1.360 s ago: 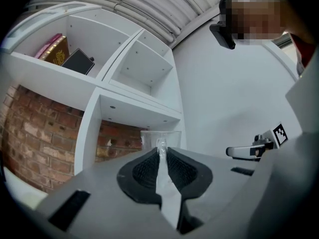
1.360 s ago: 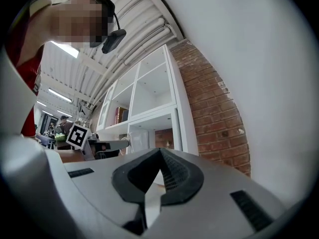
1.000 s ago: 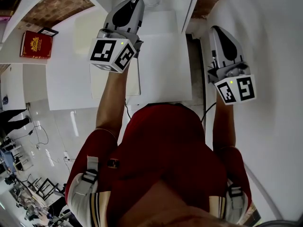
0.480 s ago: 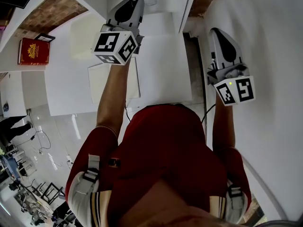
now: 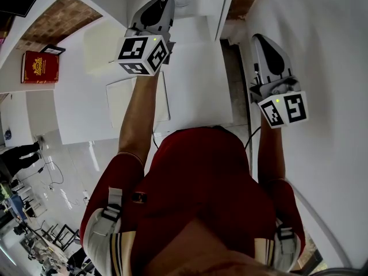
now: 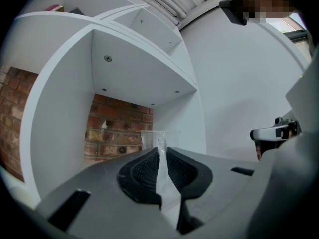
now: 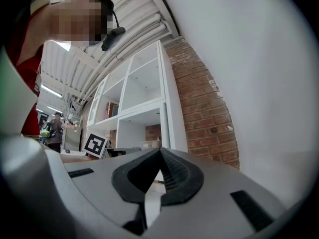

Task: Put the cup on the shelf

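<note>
Now your left gripper (image 6: 160, 149) is clamped on the wall of the clear cup (image 6: 149, 139), held upright in the brick-backed shelf (image 6: 139, 68) compartment, nearer its right wall. Your right gripper (image 7: 159, 151) is closed on nothing, well apart.

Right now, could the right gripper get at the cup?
Probably not easily: the left gripper pinches the cup inside the shelf compartment, and the shelf's side panel stands between it and the right gripper.

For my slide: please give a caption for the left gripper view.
Left hand-held gripper holds clear cup by its wall before a white shelf.
</note>
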Action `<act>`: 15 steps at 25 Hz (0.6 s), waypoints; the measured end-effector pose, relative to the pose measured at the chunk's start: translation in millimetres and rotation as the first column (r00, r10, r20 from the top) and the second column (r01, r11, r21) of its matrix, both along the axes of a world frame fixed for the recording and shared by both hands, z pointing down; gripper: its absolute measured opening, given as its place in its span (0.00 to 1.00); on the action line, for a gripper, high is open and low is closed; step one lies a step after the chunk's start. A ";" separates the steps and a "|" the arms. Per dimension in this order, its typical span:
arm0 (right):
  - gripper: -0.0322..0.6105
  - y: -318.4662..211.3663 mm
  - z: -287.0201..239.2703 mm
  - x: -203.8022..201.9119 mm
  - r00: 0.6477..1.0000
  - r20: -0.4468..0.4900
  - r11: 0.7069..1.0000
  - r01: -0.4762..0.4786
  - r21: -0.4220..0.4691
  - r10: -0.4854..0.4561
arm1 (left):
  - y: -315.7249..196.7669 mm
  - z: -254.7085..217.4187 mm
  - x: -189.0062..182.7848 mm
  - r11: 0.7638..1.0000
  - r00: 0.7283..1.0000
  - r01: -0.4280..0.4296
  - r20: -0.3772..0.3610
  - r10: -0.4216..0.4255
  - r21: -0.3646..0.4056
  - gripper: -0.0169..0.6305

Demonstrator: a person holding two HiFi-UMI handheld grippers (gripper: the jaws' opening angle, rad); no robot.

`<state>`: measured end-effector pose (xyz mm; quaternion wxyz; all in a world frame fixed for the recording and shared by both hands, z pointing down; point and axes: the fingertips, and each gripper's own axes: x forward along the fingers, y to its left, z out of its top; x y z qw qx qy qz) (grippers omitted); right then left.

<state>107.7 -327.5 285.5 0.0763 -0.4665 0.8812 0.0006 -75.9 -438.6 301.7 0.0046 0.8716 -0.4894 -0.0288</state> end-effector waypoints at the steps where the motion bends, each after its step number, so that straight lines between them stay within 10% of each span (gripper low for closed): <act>1: 0.05 -0.1 0.3 0.3 1.000 0.000 1.000 0.000 -0.001 0.000 | -0.9 1.1 0.7 1.000 1.000 0.001 0.001 -0.001 -0.001 0.08; 15: 0.05 -0.7 5.7 6.4 1.000 0.001 1.000 -0.008 -0.012 0.008 | -5.8 14.3 7.2 0.999 0.999 0.013 0.038 -0.012 -0.031 0.09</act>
